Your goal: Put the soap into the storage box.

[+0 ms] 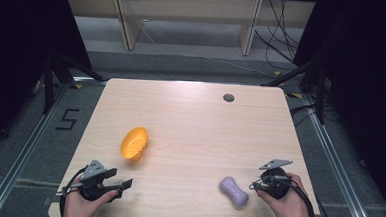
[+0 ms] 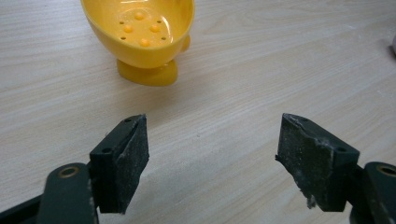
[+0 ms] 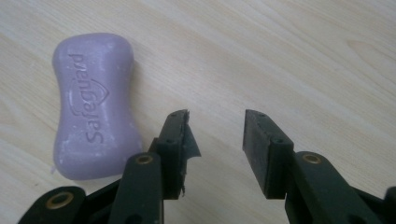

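Note:
A yellow soap dish [image 1: 134,143] with raised dots and small holes stands tilted on the pale wooden table [image 1: 195,123], left of centre. In the left gripper view the soap dish [image 2: 140,37] is ahead and to the left. My left gripper [image 1: 121,179] [image 2: 212,144] rests near the front left edge, open wide, with bare wood between its pads. A purple bar of soap [image 1: 233,192] [image 3: 95,123] lies flat near the front right. My right gripper [image 1: 253,186] [image 3: 217,126] sits just right of the soap, jaws apart, nothing between them; its left finger [image 3: 175,144] is beside the bar.
A small round cable hole [image 1: 228,97] is in the table's far right part. Beyond the far edge are pale shelf legs [image 1: 128,25] and loose cables on the floor. Dark curtains and stands flank both sides.

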Available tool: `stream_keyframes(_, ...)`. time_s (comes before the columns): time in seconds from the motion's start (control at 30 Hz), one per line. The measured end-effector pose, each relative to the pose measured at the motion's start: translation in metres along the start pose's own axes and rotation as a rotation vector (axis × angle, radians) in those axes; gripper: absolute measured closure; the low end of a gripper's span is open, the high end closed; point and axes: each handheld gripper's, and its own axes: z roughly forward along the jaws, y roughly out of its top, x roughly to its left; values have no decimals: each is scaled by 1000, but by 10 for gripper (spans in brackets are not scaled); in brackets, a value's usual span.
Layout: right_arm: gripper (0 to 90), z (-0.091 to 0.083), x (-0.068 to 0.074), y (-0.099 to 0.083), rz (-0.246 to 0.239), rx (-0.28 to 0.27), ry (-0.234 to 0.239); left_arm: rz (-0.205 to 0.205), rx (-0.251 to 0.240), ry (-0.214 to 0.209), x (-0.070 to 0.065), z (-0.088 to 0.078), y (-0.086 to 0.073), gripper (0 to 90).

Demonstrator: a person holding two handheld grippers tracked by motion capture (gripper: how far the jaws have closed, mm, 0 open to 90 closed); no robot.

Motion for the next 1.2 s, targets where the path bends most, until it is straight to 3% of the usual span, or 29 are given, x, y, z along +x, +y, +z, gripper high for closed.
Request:
stream_keyframes(0.1, 603, -2, 4, 6, 24, 54, 35, -9, 7, 7, 0, 0, 0, 245)
stream_keyframes(0.17, 599, -2, 5, 9, 7, 65, 46, -3, 7, 0, 0, 0, -1, 246)
stream_keyframes(0.3, 572, 0, 16, 21, -6, 151, 82, -23, 4, -10, 2, -1, -2, 247)
stream_keyframes(0.37, 567, 0, 19, 23, -7, 160, 85, -18, -4, -10, 2, -1, -2, 247)
stream_keyframes(0.4, 546, 2, 20, 28, -47, 175, 93, -27, -7, -8, 2, 0, -1, 247)
stream_keyframes(0.47, 545, 1, 22, 29, -31, 189, 102, -28, -8, -7, 1, 0, -1, 246)
stream_keyframes(0.53, 522, 1, 25, 36, -54, 209, 118, -10, 2, -11, 1, -1, -1, 247)
stream_keyframes(0.63, 504, 1, 30, 44, -42, 243, 139, -18, 5, -5, 1, 0, -1, 247)
stream_keyframes(0.7, 496, 1, 29, 46, -63, 260, 137, -22, 6, -8, 1, 1, -1, 247)
stream_keyframes(0.77, 488, 3, 33, 51, -68, 278, 168, -7, 11, -13, 3, 1, -2, 247)
stream_keyframes(1.2, 405, 23, 47, 67, -116, 369, 199, -14, 3, -12, 2, 1, -1, 247)
